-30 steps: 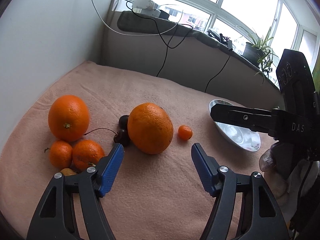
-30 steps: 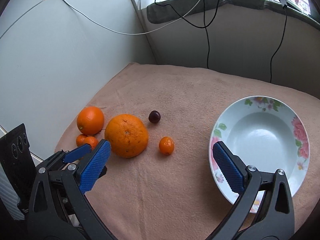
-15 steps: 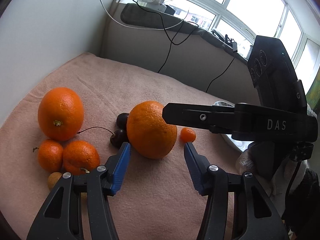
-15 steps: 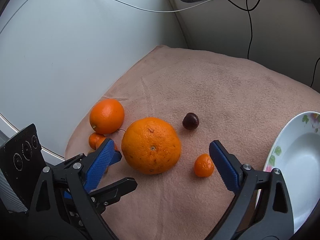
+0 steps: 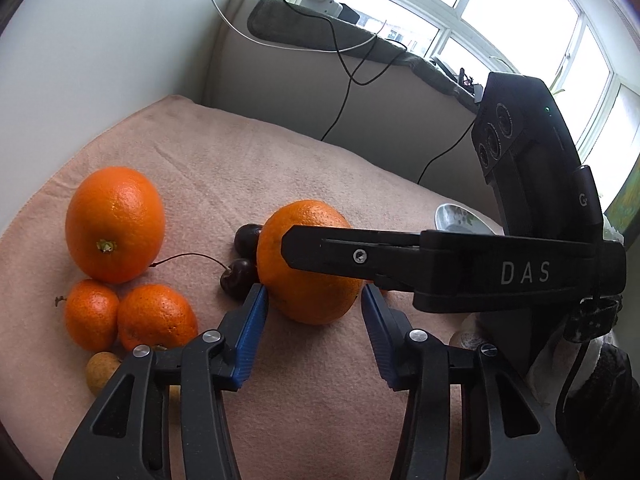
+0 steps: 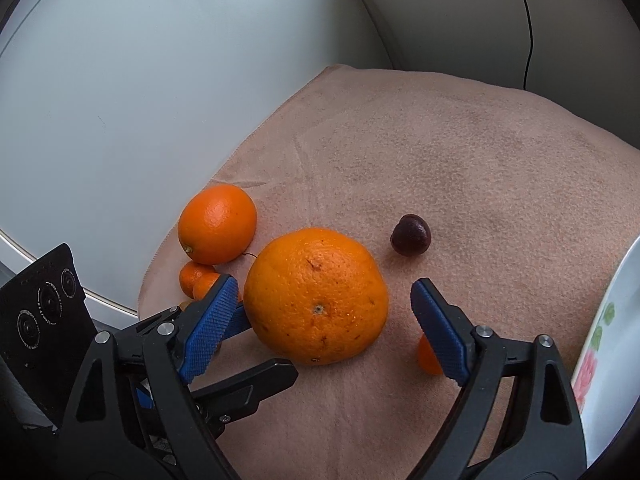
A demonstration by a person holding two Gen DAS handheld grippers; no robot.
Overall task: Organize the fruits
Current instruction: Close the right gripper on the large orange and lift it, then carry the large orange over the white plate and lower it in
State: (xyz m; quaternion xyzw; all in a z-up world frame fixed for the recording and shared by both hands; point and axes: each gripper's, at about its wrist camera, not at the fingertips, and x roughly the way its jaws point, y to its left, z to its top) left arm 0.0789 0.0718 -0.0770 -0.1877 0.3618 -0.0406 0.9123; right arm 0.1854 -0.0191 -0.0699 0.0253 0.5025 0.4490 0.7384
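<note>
A large orange [image 5: 308,300] [image 6: 316,296] sits on the pink cloth [image 6: 460,168]. My left gripper [image 5: 314,292] has its blue pads on either side of the orange's near end. Its jaws are closing, and I see no firm press on the fruit. My right gripper [image 6: 322,288] straddles the same orange from the other side, open wide with a gap at its right pad. In the left wrist view one right finger [image 5: 360,256] crosses in front of the orange. In the right wrist view a left finger [image 6: 256,380] lies low beside the fruit.
A medium orange [image 5: 114,224] [image 6: 216,224], two mandarins [image 5: 92,314] [image 5: 156,318], a tan fruit [image 5: 102,366] and two cherries [image 5: 238,280] [image 5: 248,236] lie left. A kumquat [image 6: 428,360] hides behind the right pad. The flowered plate [image 6: 612,340] stands at the right. Walls and cables lie behind.
My right gripper swung left and down from beside the plate until it straddled the large orange. The left pads drew much closer together around that orange.
</note>
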